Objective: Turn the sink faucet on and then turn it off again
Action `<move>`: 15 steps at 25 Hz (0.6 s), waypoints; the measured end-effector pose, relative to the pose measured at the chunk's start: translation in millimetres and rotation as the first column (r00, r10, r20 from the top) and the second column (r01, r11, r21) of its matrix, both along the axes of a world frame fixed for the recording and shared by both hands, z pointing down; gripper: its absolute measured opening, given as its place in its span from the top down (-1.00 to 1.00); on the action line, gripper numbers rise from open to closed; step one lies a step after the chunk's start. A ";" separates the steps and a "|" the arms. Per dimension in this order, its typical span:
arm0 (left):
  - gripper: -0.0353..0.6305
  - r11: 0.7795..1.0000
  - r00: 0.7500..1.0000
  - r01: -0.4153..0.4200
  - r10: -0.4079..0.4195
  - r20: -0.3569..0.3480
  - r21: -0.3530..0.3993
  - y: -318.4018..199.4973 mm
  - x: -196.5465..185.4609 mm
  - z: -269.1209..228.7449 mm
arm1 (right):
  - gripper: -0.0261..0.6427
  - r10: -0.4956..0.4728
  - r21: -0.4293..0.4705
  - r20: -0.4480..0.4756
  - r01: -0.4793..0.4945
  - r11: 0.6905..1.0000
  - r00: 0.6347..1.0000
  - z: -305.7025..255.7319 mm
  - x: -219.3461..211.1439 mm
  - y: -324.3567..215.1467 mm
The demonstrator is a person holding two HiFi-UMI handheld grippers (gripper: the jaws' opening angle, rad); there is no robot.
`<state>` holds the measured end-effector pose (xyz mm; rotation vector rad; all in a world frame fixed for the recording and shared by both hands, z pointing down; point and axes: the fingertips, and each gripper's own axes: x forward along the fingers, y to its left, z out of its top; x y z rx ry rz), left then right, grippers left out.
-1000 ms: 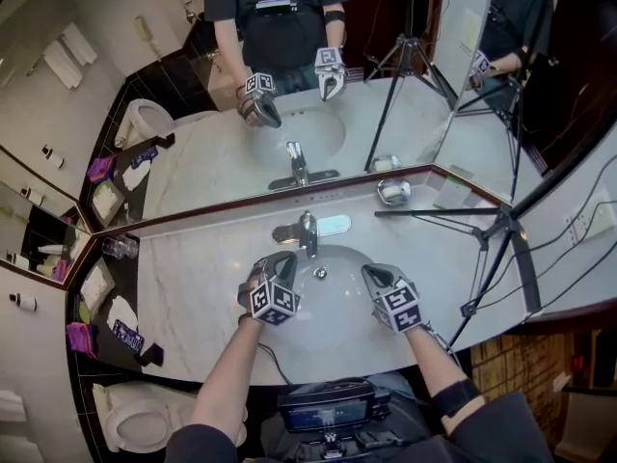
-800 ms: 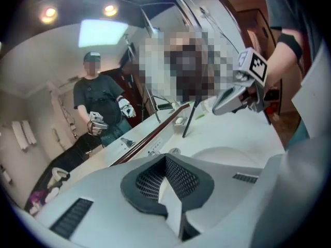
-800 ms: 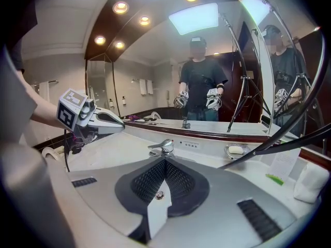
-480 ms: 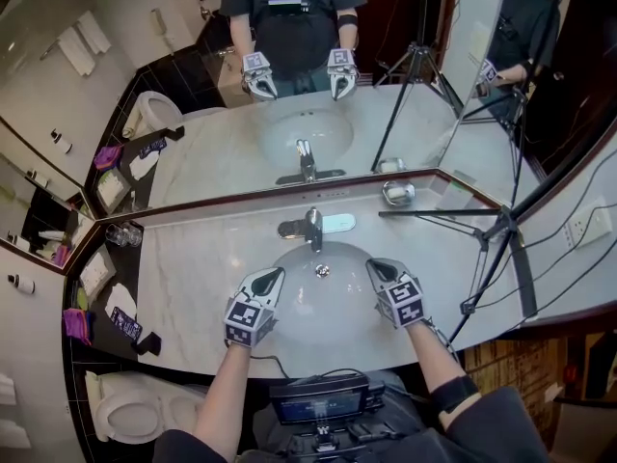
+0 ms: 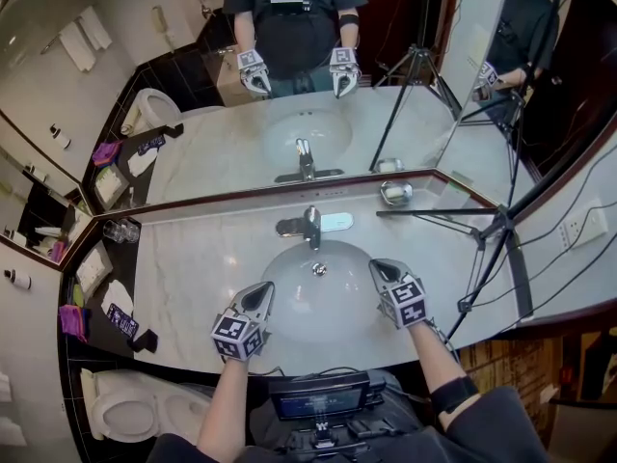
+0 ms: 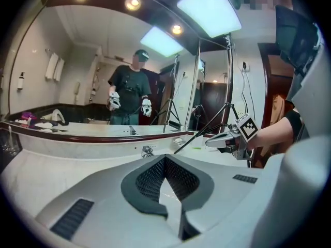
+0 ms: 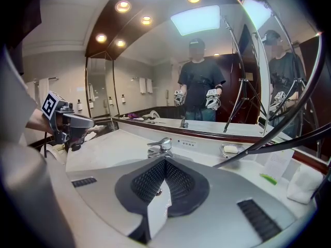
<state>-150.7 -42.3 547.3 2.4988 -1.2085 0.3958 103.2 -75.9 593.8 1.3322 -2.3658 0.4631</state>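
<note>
Your left claw [image 5: 262,292] pulled back from faucet [image 5: 310,226] to sink [image 5: 323,307] front, pressed together, empty. Right claw [image 5: 378,268] same, unmoved. No stream seen; task likely finished.

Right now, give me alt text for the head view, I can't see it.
The left gripper and right gripper, both shut and empty, hover at either side of a white sink basin. The chrome faucet stands untouched behind it.

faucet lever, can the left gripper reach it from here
Probably yes: the left gripper hangs shut at the near rim of the sink, and only open basin lies between it and the faucet lever.
</note>
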 end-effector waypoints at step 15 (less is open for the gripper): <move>0.89 1.000 0.996 0.019 -0.021 0.086 0.024 0.7 2.1 9.2 | 0.85 -0.082 0.022 -0.117 0.085 0.996 0.990 2.6 -13.6 7.8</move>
